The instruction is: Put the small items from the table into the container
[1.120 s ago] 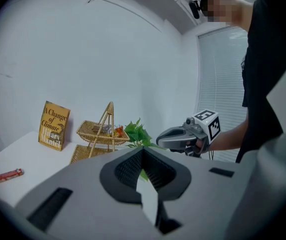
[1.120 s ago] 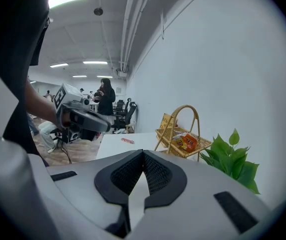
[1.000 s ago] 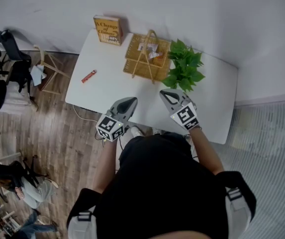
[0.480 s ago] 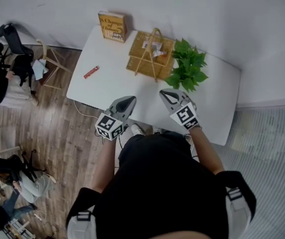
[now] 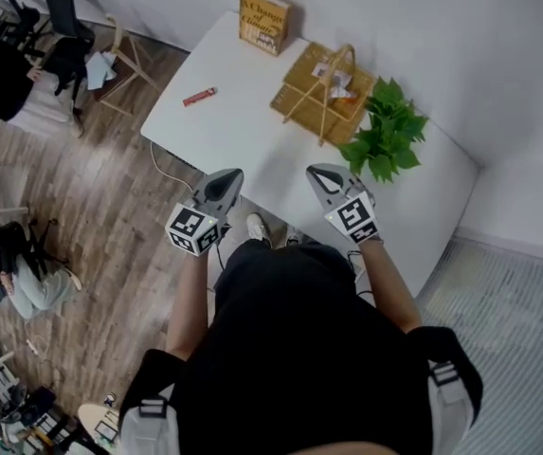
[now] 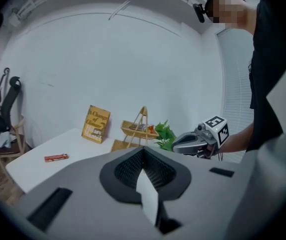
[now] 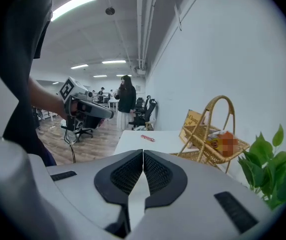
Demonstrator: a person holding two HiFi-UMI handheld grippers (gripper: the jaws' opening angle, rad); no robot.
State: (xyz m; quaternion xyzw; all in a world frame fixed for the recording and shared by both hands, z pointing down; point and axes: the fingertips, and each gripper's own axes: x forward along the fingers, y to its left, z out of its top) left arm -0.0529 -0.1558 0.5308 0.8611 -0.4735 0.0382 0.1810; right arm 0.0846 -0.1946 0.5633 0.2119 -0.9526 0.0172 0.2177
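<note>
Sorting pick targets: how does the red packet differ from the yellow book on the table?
Pose: the red packet lies flat, while the yellow book stands upright at the wall.
Size: the packet is a slim strip and the book is far bigger.
Place: in the head view the packet sits alone toward the table's left end, and the book stands beside the basket.
Shared: both rest on the white table, outside the basket.
</note>
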